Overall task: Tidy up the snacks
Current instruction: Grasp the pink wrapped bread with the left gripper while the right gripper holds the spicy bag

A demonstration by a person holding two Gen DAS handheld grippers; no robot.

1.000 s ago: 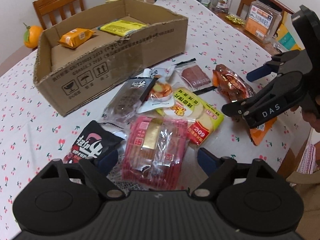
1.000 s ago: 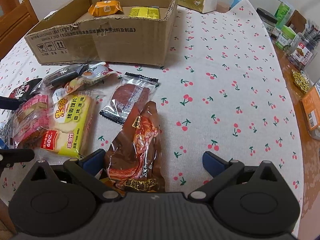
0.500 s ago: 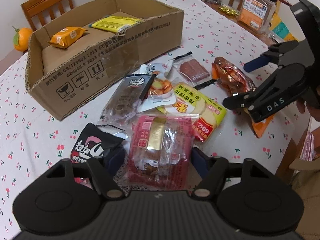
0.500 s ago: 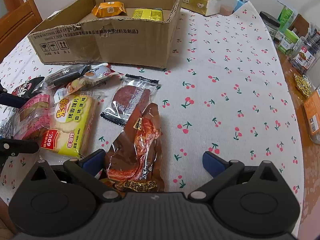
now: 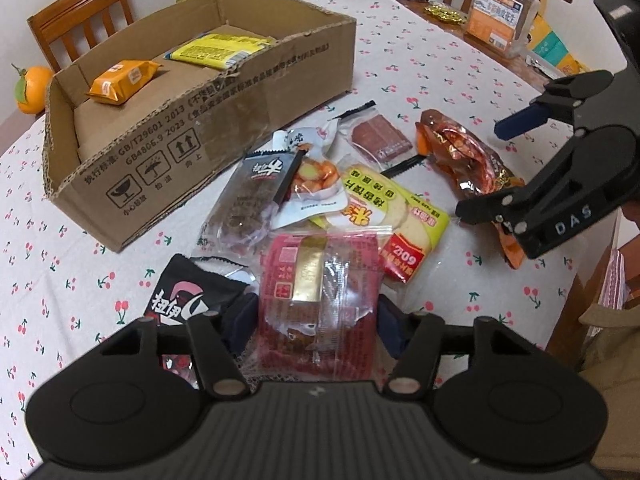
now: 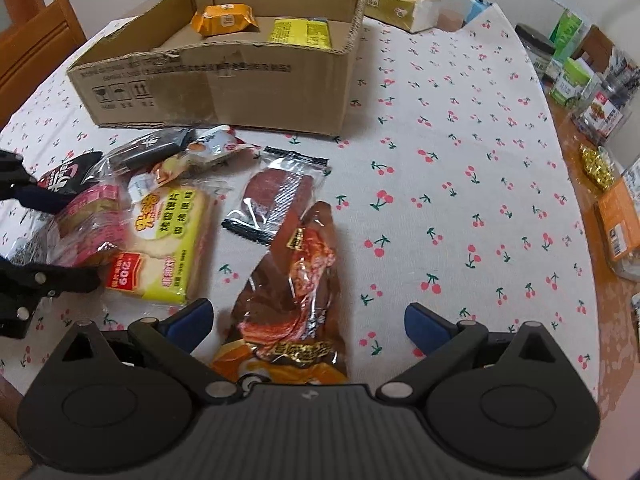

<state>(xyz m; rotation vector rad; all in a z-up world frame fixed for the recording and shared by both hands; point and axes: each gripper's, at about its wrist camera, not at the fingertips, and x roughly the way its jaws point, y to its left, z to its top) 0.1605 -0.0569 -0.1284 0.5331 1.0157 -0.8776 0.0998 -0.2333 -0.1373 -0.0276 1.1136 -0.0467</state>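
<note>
The left hand-held gripper (image 5: pixel 316 320) has its blue-padded fingers pressed against both sides of the red and clear plastic pack of cakes with a gold label (image 5: pixel 320 296), so it is clenched on that pack, which lies at the near end of the snack pile on the cherry-print counter (image 6: pixel 460 160). Gripping it across its width is probably meant to lift it flat toward the open brown cardboard box (image 5: pixel 224 112), where an orange wrapped biscuit pack (image 5: pixel 124 80) and a yellow flat packet (image 5: pixel 218 50) already lie side by side. The right hand-held gripper (image 6: pixel 308 324) is spread wide and released, its fingers straddling the near end of the glossy brown and orange foil pouch (image 6: pixel 296 280) without closing on it, likely lined up as the next pick. Between the two lie the yellow bag of toasted bread slices (image 5: pixel 384 216) and a clear packet of dark red slices (image 6: pixel 276 196), still outside the box.
</note>
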